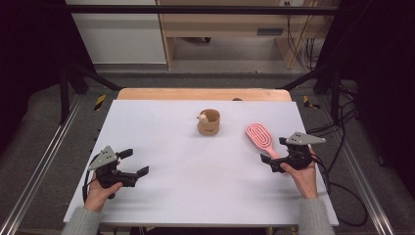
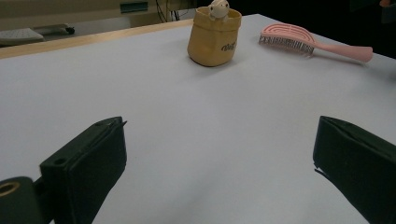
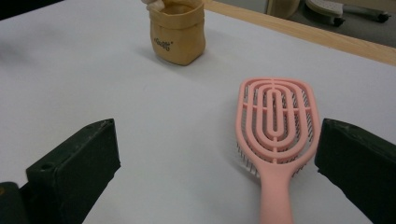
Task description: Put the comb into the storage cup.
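Right gripper point(image 1: 275, 161) at 4 o'clock on white table point(image 1: 195, 196), jaws spread wide, straddling handle of pink hairbrush point(image 1: 260, 136); nothing clamped. Brush flat, bristles down, head toward 11 o'clock. Left gripper point(image 1: 134, 165) at 8 o'clock, jaws apart, empty. Tan pouch point(image 1: 209, 122) upright near 12 o'clock, small figure inside.

left hand-held gripper point(image 1: 131, 169): jaws wide apart, low over table | right hand-held gripper point(image 1: 272, 162): jaws wide apart, low

the hairbrush point(image 1: 259, 136) lies right of centre on the table point(image 1: 186, 166); the fabric pot point(image 1: 209, 122) stands left of it, nearer the centre.
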`<act>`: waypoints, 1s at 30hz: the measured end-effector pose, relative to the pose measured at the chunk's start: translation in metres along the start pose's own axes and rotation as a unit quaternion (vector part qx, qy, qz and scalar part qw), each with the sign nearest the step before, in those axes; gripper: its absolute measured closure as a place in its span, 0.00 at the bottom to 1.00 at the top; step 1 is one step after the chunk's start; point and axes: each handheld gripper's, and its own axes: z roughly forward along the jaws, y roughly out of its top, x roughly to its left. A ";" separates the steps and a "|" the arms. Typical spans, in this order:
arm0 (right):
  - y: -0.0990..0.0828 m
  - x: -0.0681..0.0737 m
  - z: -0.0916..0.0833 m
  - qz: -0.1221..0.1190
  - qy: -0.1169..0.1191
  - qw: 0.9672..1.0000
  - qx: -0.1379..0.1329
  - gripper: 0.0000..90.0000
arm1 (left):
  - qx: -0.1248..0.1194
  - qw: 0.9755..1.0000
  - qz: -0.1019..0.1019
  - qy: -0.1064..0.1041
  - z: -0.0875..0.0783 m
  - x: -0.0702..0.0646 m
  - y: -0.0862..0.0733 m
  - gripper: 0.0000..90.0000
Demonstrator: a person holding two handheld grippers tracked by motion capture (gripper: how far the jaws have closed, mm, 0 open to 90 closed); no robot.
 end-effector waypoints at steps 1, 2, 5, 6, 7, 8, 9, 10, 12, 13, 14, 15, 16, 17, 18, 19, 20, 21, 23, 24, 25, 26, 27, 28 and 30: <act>0.000 0.000 0.000 0.000 0.000 1.000 0.000 0.00 | 0.000 1.000 0.000 0.000 0.000 0.000 0.000 0.03; 0.001 -0.002 0.002 0.001 -0.002 1.000 0.005 0.00 | 0.000 1.000 0.000 0.000 0.000 0.000 0.000 0.03; 0.002 -0.004 0.004 0.001 -0.005 1.000 0.010 0.00 | 0.002 1.000 0.001 0.000 0.001 0.000 0.000 0.03; 0.002 -0.005 0.005 0.000 -0.006 1.000 0.011 0.00 | 0.003 1.000 0.001 0.000 0.001 0.000 0.000 0.03; 0.003 -0.005 0.006 0.000 -0.006 1.000 0.012 0.00 | 0.003 1.000 0.001 0.001 0.001 0.000 0.000 0.03; 0.003 -0.006 0.007 0.001 -0.007 1.000 0.015 0.00 | 0.003 1.000 0.001 0.001 0.001 0.000 0.000 0.03; 0.003 -0.007 0.009 0.001 -0.010 1.000 0.018 0.00 | 0.003 1.000 0.001 0.001 0.001 0.000 0.000 0.03; 0.003 -0.008 0.010 0.001 -0.012 1.000 0.021 0.00 | 0.003 1.000 0.001 0.001 0.001 0.000 0.000 0.03; 0.003 -0.010 0.011 0.000 -0.013 1.000 0.025 0.00 | 0.003 1.000 0.001 0.001 0.000 0.000 0.000 0.03; 0.003 -0.011 0.012 0.000 -0.015 1.000 0.027 0.00 | 0.003 1.000 0.001 0.001 0.000 0.000 0.000 0.03; 0.003 -0.012 0.013 0.000 -0.016 0.999 0.028 0.00 | 0.003 1.000 0.002 0.002 0.001 0.000 0.000 0.03; 0.003 -0.013 0.014 0.000 -0.016 0.999 0.030 0.00 | 0.003 1.000 0.002 0.002 0.001 0.000 0.000 0.03; 0.003 -0.014 0.015 0.001 -0.017 0.999 0.032 0.00 | 0.003 1.000 0.002 0.002 0.001 0.000 0.000 0.03; 0.003 -0.015 0.016 -0.001 -0.018 0.999 0.034 0.00 | 0.003 1.000 0.002 0.002 0.001 0.000 0.000 0.03; 0.002 -0.016 0.018 0.002 -0.020 0.999 0.039 0.00 | 0.004 1.000 0.002 0.002 0.001 0.000 0.000 0.03; 0.002 -0.017 0.019 0.001 -0.021 0.999 0.040 0.00 | 0.004 1.000 0.002 0.002 0.001 0.001 0.000 0.03; 0.002 -0.018 0.020 0.000 -0.021 0.999 0.041 0.00 | 0.005 1.000 0.002 0.002 0.001 0.001 -0.001 0.03; 0.002 -0.019 0.021 0.002 -0.022 0.999 0.044 0.00 | 0.005 1.000 0.002 0.002 0.001 0.001 -0.001 0.03; 0.002 -0.021 0.025 0.002 -0.024 0.998 0.054 0.00 | 0.005 1.000 0.002 0.003 0.001 0.001 -0.001 0.03; 0.002 -0.021 0.025 0.002 -0.024 0.998 0.054 0.00 | 0.005 1.000 0.001 0.003 0.001 0.001 -0.001 0.03; 0.001 -0.022 0.026 0.001 -0.024 0.998 0.058 0.00 | 0.005 1.000 0.001 0.003 0.001 0.001 -0.001 0.03; 0.001 -0.025 0.028 0.001 -0.026 0.998 0.064 0.00 | 0.005 1.000 0.001 0.003 0.001 0.001 -0.001 0.03; 0.001 -0.025 0.028 0.001 -0.026 0.998 0.064 0.00 | 0.006 1.000 0.001 0.003 0.001 0.001 -0.001 0.03; 0.000 -0.027 0.030 0.001 -0.029 0.997 0.069 0.00 | 0.006 1.000 0.001 0.003 0.002 0.001 -0.001 0.03; -0.001 -0.028 0.031 0.004 -0.030 0.997 0.072 0.00 | 0.007 1.000 0.001 0.004 0.002 0.001 -0.001 0.03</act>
